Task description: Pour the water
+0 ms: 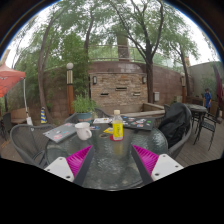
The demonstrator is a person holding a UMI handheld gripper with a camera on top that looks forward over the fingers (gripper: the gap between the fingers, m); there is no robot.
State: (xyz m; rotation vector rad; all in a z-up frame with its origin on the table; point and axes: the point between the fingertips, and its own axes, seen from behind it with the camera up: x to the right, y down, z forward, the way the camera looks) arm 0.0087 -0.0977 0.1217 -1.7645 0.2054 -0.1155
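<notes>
Gripper (112, 161) held level above round table (120, 170), fingers spread (nothing between pads). Yellow bottle (117, 125) and white cup (83, 130) stand beyond, apart.

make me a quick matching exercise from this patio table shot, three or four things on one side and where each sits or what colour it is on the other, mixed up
Things:
1. bottle
2. white cup
3. gripper
4. chair

Descriptions:
A. dark, standing at the table's edge, beyond the finger with the right-hand pad
B. yellow label, standing upright near the table's middle
C. open, pink pads, nothing between its fingers
D. pale, on the table beside the bottle, on its left in the view

Pairs: 1-B, 2-D, 3-C, 4-A
</notes>
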